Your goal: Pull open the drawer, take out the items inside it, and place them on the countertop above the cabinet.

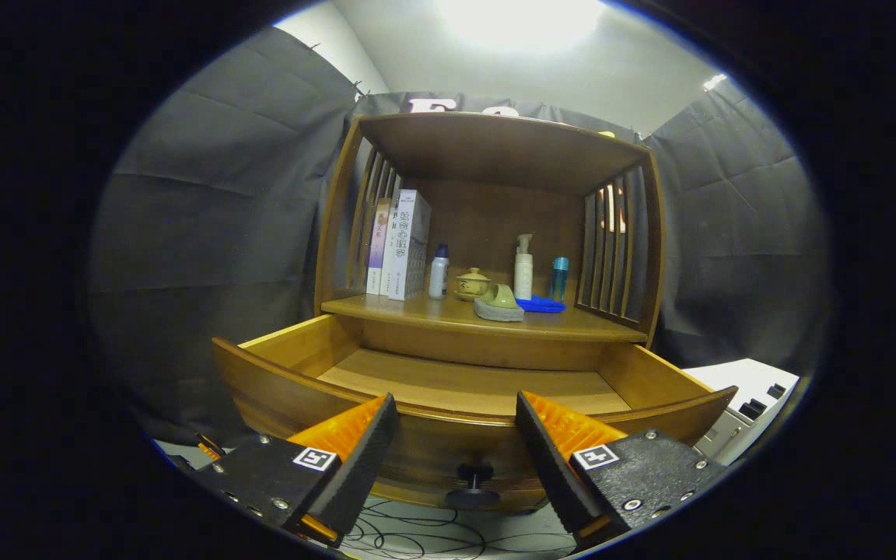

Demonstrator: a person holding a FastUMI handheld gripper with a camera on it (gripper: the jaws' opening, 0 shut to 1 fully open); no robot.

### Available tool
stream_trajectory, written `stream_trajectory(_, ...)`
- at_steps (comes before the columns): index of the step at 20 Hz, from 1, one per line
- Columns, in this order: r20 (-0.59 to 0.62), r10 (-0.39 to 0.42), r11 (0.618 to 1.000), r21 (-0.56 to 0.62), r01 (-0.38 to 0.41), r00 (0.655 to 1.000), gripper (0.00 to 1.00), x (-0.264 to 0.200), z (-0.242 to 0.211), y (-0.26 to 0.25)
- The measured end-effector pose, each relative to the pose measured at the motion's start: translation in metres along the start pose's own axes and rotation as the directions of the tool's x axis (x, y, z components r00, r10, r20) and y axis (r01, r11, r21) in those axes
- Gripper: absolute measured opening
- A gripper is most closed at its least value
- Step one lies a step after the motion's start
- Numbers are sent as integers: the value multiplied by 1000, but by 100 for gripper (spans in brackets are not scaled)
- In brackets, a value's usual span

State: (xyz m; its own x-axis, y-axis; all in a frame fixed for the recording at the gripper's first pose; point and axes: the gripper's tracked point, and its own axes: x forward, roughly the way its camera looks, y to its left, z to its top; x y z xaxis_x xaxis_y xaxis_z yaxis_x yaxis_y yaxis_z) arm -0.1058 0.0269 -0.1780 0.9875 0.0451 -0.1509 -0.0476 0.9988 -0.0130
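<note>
A wooden cabinet's drawer (448, 424) stands pulled out toward me, and the part of its floor I can see is bare wood. Its dark round knob (473, 486) sits low on the curved front, between my two fingers and a little beyond them. My gripper (456, 428) is open, with nothing between the fingers, just in front of the drawer front. On the countertop (487, 319) above the drawer rest a green-and-grey scrub brush (498, 303) and a blue cloth (541, 305), beyond the fingers.
At the back of the countertop stand books (401, 245), a small white bottle (439, 272), a lidded ceramic pot (471, 284), a pump bottle (523, 268) and a teal bottle (559, 278). A shelf roof and slatted sides enclose it. A white unit (743, 408) sits right; cables (425, 537) lie below.
</note>
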Motion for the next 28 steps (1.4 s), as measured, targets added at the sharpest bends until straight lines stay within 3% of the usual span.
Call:
stream_trajectory(4,-51,-21,1000,-16,20,998,95,-15,-25,2)
stream_trajectory(7,-71,5,999,-34,-8,997,95,-9,-33,10)
stream_trajectory(13,-91,-94,995,-42,90,991,95,-1,-37,-9)
stream_trajectory(20,-132,-45,998,32,50,990,93,17,-37,-17)
stream_trajectory(28,-119,-36,997,59,43,992,92,72,-25,-22)
